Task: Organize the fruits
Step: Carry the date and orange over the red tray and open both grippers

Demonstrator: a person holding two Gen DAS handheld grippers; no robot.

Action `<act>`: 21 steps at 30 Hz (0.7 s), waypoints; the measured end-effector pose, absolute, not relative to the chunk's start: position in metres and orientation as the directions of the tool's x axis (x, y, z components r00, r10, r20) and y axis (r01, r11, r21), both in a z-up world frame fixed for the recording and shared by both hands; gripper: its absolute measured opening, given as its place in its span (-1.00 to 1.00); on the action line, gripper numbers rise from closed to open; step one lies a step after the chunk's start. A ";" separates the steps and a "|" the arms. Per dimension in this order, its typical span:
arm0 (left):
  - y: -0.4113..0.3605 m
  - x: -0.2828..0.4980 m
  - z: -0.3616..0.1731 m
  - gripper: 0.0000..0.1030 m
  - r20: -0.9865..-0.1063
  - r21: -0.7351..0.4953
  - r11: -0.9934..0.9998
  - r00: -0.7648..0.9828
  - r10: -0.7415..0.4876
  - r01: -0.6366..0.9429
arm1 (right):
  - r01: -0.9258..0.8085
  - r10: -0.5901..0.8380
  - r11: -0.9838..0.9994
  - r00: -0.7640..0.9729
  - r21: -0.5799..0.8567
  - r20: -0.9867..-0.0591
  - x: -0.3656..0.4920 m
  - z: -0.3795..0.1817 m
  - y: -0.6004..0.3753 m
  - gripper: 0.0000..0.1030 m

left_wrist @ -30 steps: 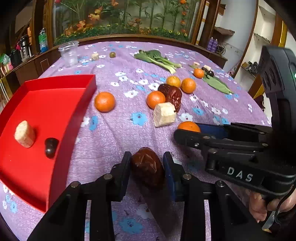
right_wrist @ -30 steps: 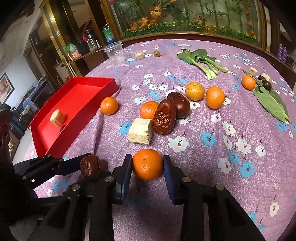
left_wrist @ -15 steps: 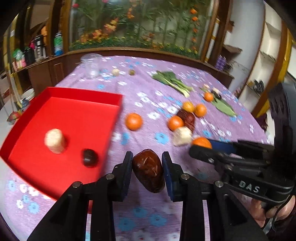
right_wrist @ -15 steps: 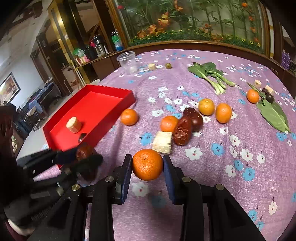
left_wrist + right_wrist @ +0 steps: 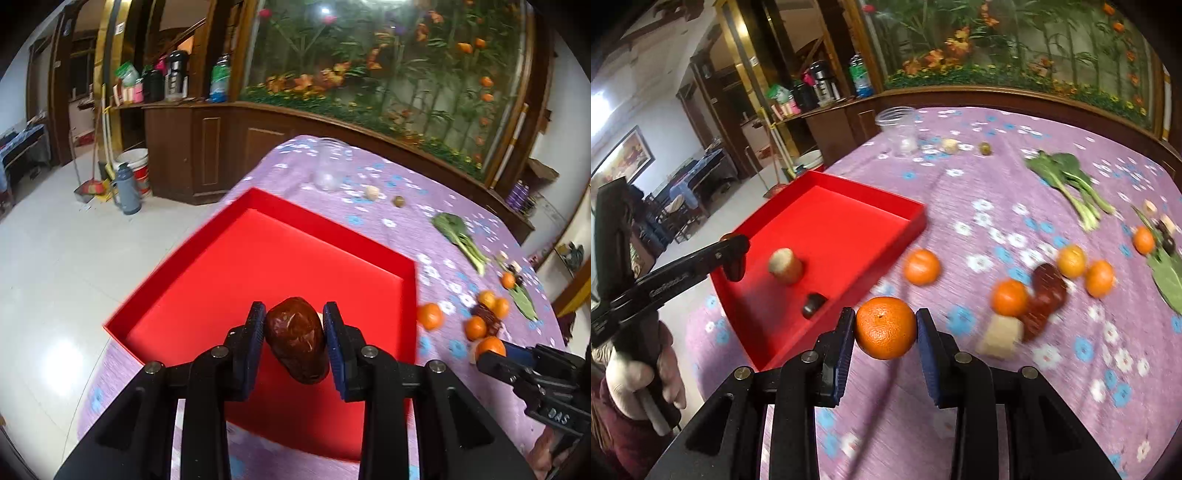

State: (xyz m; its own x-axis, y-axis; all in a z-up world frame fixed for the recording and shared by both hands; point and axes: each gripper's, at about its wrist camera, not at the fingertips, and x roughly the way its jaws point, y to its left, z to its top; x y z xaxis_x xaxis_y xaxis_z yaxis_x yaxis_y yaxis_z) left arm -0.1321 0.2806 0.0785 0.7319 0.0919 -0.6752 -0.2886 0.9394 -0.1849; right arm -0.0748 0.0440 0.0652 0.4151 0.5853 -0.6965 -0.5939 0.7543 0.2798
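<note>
Fruits gripped: left claw (image 5: pixel 294 341) clamps a brown date (image 5: pixel 295 339), right claw (image 5: pixel 885 328) an orange (image 5: pixel 885 328).

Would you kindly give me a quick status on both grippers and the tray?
Left gripper shut on date, above red tray. Right gripper shut on orange, beside the tray. Nothing in the way.

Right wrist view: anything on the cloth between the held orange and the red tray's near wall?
No. In the right wrist view the orange, clamped in the right gripper, hangs beside the red tray; only bare purple tablecloth shows between them.
</note>
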 end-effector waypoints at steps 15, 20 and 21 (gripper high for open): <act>0.326 -0.090 0.054 -0.40 -0.728 -0.210 0.915 0.680 0.090 -0.345 | -0.658 0.563 0.716 0.346 0.234 -0.750 -0.033 0.044 0.158 -0.29; 0.333 -0.089 0.049 -0.40 -0.735 -0.230 0.906 0.674 0.078 -0.355 | -0.654 0.548 0.720 0.332 0.231 -0.768 -0.019 0.030 0.171 -0.28; 0.334 -0.089 0.048 -0.40 -0.734 -0.233 0.905 0.675 0.078 -0.357 | -0.654 0.545 0.721 0.332 0.229 -0.770 -0.018 0.029 0.173 -0.28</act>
